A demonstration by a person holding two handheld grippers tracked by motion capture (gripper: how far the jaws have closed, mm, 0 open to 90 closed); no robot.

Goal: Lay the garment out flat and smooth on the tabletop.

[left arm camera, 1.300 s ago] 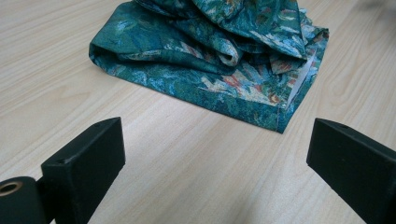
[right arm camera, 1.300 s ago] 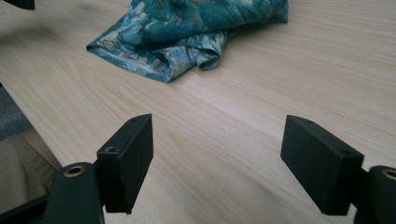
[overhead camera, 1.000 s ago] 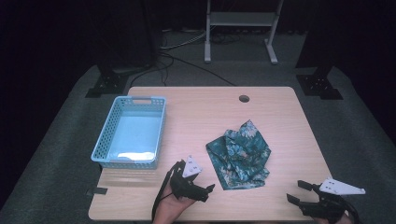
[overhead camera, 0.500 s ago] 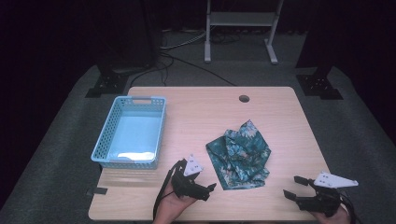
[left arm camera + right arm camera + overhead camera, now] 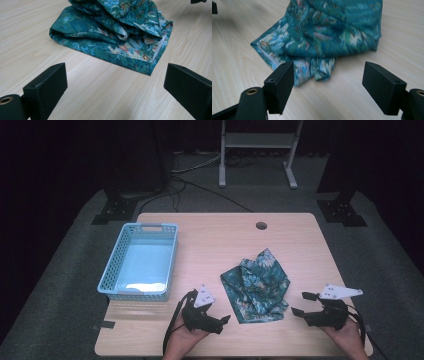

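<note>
Closing in on the cloth (image 5: 256, 285) from both sides, pre-grasp by my read. Left gripper (image 5: 223, 321) is sitting at lower centre of the high view, jaws spread wide, nothing between them; right gripper (image 5: 299, 303) is sitting at lower right, jaws likewise apart and empty. Neither is touching fabric.

Cloth (teal floral, crumpled, loosely folded) is lying right of centre on the table (image 5: 220, 240), between the two grippers. In the left gripper view its hemmed corner (image 5: 149, 70) is sitting just beyond the jaws; in the right gripper view a drooping fold (image 5: 319, 70) is lying nearest.

Next move, I'd judge: each side is needing a low approach to pinch one edge only, not the bunched layers.

Farther back: blue basket (image 5: 120, 254) at left of frame, looking empty, well apart from the cloth. Cable hole (image 5: 260, 225) at upper centre. Nothing is blocking either path.
</note>
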